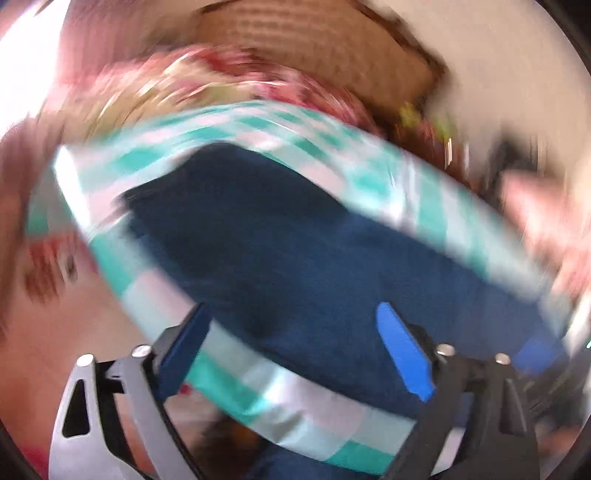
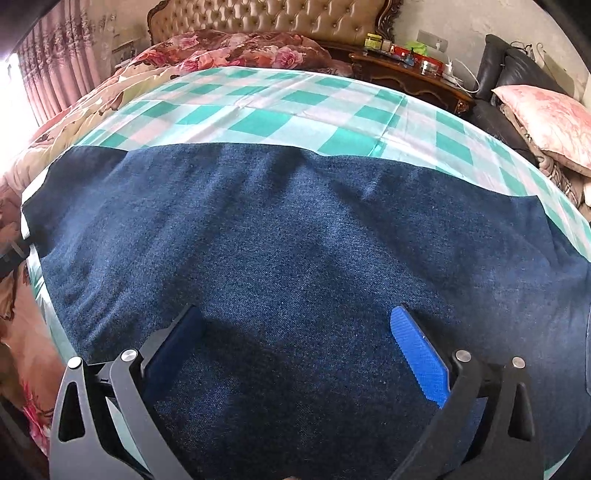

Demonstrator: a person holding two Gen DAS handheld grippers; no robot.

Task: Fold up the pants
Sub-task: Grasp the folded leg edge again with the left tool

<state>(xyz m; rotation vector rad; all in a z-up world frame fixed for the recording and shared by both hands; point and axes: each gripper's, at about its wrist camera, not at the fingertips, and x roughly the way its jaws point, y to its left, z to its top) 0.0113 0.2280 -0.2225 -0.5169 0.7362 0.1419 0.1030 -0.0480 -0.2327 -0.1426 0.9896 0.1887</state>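
Your right claw [image 2: 295, 354] stands with its jaws wide apart just above the dark blue pants [image 2: 295, 240], nothing pinched between its blue pads [image 2: 421, 354]. The pants lie spread flat across the near part of the green-and-white checked sheet [image 2: 258, 107] on the bed, running from the left edge to the right. Beyond the sheet you have the floral quilt [image 2: 229, 50] and the tufted headboard [image 2: 266, 18] at the far end, with a nightstand [image 2: 410, 74] and a pink pillow [image 2: 546, 122] to the far right. Your left claw [image 1: 295, 347] is also parted, with nothing between its jaws; its view is heavily blurred, showing the pants [image 1: 280, 251] tilted on the checked sheet [image 1: 303, 413].
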